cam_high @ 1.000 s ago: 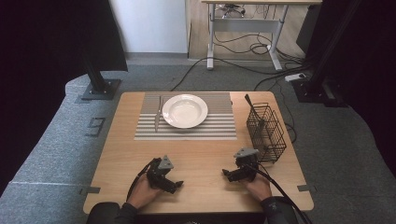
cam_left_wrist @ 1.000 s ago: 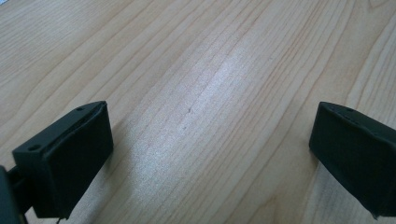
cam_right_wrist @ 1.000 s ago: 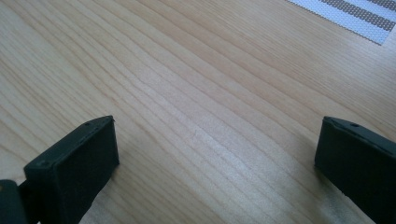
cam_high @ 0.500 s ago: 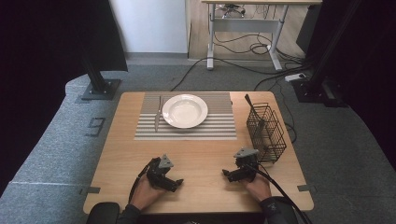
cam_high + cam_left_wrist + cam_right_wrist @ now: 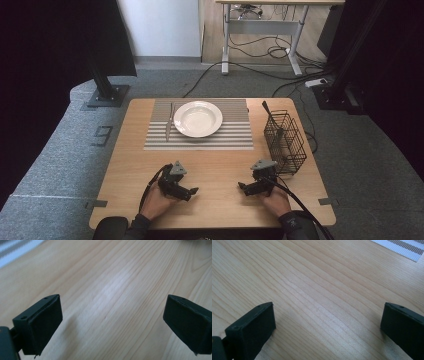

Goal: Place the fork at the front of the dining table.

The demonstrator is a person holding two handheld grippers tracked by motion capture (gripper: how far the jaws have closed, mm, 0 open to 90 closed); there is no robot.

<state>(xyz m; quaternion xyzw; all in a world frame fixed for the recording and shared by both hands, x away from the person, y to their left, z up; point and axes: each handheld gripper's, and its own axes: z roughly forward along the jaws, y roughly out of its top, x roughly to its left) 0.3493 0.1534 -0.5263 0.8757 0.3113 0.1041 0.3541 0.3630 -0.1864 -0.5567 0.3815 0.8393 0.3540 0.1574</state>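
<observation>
On the wooden table (image 5: 215, 165), left gripper (image 5: 192, 191) and right gripper (image 5: 242, 187), both spread wide, nothing between.

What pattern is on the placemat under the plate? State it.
Grey and white stripes running along the placemat, clearest in the high view.

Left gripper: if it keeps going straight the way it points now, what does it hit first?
Probably the right gripper. In the high view the left gripper, jaws open and empty, points across the bare wooden table toward it, with nothing between them. How low each is held is unclear, so it could pass over.
</observation>
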